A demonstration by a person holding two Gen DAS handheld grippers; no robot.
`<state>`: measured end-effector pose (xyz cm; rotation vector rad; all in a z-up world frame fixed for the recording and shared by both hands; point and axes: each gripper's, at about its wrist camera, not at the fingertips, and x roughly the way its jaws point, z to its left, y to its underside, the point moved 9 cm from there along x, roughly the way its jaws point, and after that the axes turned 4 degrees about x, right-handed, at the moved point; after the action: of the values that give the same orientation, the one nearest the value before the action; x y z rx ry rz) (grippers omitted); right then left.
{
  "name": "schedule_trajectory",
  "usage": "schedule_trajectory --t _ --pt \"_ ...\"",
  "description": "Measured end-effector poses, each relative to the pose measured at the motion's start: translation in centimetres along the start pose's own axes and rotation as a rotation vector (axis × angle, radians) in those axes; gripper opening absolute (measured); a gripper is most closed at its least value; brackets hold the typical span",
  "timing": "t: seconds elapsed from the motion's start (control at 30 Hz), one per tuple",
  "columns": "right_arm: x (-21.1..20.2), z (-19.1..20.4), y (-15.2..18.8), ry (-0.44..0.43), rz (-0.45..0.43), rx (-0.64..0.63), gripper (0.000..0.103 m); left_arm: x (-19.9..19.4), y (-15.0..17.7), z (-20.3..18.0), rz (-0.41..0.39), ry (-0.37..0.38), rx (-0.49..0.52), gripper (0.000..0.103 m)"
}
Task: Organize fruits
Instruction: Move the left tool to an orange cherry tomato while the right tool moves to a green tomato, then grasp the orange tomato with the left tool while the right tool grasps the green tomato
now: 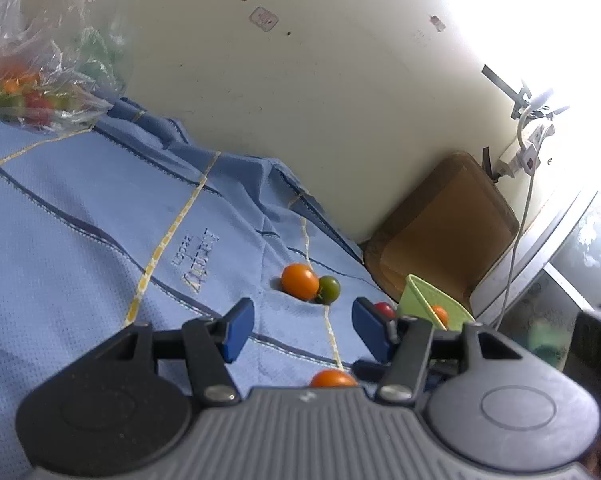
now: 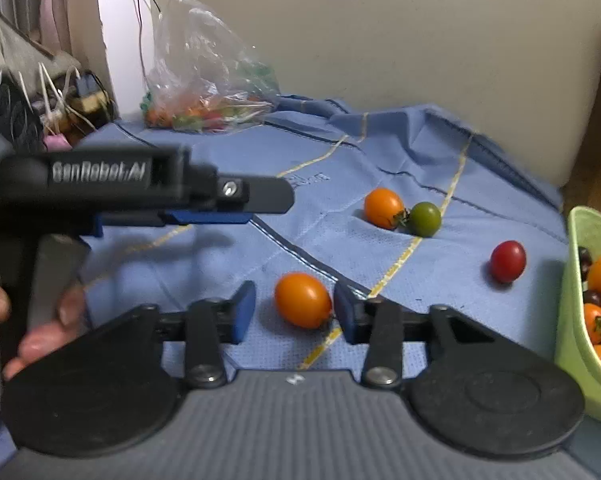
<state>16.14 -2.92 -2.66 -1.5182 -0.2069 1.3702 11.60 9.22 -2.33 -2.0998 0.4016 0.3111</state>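
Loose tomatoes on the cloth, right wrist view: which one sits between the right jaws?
The near orange tomato, alone between the right gripper's open jaws. The other orange one touches the green tomato farther back; the red one lies beside the green basket.

My right gripper (image 2: 294, 312): grey ribbed housing, two round black discs, black linkage arms fastened with silver screws, blue pads (image 2: 244, 312). My left gripper (image 1: 302, 330): the same build, discs grey in daylight; its black side bore white "GenRobot.AI" lettering and one silver screw.
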Motion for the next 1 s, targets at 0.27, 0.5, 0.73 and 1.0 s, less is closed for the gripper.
schedule_trajectory --t 0.27,0.5,0.73,1.0 --pt "-1.9 -7.2 -5.9 0.139 -0.061 0.111 0.043 0.5 0.9 -2.7 0.033 -0.019 0.182 0.058" --pt "2.4 -8.2 -6.3 0.147 0.056 0.159 0.032 1.3 3.2 -4.9 0.129 -0.032 0.374 0.058" --pt "5.5 -9.8 -5.1 0.134 0.108 0.355 0.034 1.5 4.0 -4.9 0.172 -0.024 0.389 0.051" --pt "2.7 -8.6 -5.3 0.108 0.010 0.368 0.026 1.8 4.1 -4.9 0.179 -0.022 0.392 0.032"
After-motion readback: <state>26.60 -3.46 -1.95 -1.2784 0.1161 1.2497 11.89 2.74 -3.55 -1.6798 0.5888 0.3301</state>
